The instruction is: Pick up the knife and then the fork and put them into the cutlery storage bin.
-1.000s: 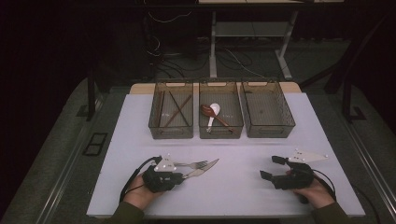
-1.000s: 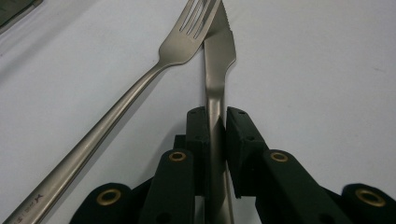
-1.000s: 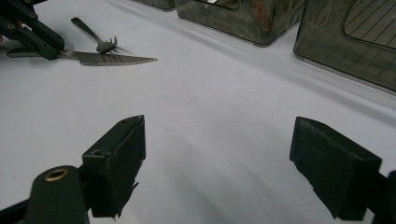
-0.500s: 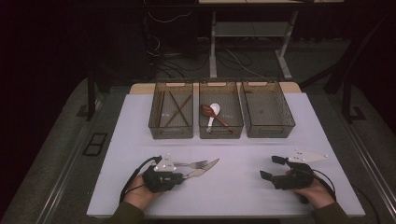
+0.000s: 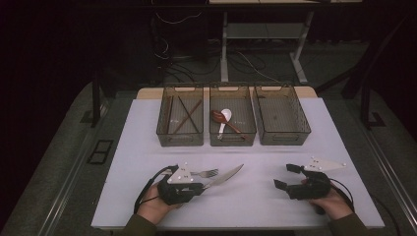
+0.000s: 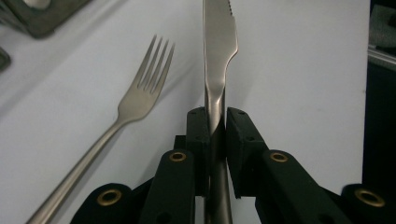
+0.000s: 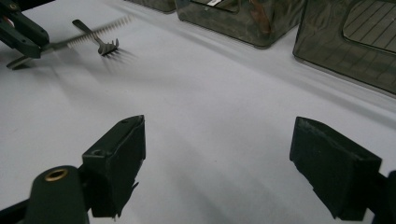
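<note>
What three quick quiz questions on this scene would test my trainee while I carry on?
1. True or false: the left gripper is shut on the knife.
2. Which lies on the table beside the knife: A) a spoon, B) the fork, C) chopsticks?
3. How do the right gripper jaws stand?

Key:
1. True; the jaws clamp its handle, blade pointing ahead.
2. B.
3. Wide apart, holding nothing, above bare table.
</note>
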The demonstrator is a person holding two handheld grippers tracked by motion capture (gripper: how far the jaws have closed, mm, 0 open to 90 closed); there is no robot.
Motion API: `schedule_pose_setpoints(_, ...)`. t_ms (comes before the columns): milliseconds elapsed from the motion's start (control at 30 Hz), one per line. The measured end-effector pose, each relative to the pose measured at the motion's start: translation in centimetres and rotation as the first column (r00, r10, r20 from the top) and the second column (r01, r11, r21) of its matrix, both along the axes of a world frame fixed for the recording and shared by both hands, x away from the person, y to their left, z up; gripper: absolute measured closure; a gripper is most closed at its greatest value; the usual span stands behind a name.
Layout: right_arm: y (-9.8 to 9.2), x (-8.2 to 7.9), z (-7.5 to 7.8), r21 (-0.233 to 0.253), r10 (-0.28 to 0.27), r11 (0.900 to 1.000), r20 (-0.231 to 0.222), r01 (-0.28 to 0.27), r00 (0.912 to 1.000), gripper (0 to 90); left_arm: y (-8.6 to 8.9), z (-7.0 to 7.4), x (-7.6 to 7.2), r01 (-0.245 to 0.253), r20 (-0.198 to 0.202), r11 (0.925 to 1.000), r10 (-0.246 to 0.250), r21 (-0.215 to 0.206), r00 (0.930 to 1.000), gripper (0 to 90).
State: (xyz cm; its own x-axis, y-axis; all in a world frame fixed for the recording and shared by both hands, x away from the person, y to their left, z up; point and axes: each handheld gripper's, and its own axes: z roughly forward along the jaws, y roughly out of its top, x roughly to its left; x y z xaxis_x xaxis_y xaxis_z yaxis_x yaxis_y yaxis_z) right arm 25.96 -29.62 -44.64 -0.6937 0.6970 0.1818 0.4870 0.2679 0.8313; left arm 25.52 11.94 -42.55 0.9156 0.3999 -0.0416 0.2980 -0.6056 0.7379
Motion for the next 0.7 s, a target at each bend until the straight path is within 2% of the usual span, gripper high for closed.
schedule_pose_setpoints(267,0.3,0.0,0.2,-0.011,0.002,1.0,0.007,-0.002,1.0,18.0,-1.1,1.4,0.7,0.005,0.03,0.9979,-0.003,-0.064,0.9995,79.3)
schedule_pose_setpoints(533,0.8,0.2,0.8,0.001,-0.004,1.0,0.003,0.004,1.0,16.4,-2.0,3.1,1.6,0.007,0.057,0.9902,0.001,-0.14,0.9984,79.7)
schedule_pose_setpoints(633,1.0,0.2,1.2,0.004,-0.011,1.0,0.019,0.011,0.9997,16.4,-2.5,3.6,1.9,0.001,0.073,0.9883,0.01,-0.152,0.9973,79.7)
schedule_pose_setpoints(700,1.2,0.4,1.5,0.0,-0.019,1.0,0.014,0.019,0.9997,16.4,-2.8,3.8,2.2,-0.011,0.078,0.9871,0.023,-0.16,0.9966,79.7)
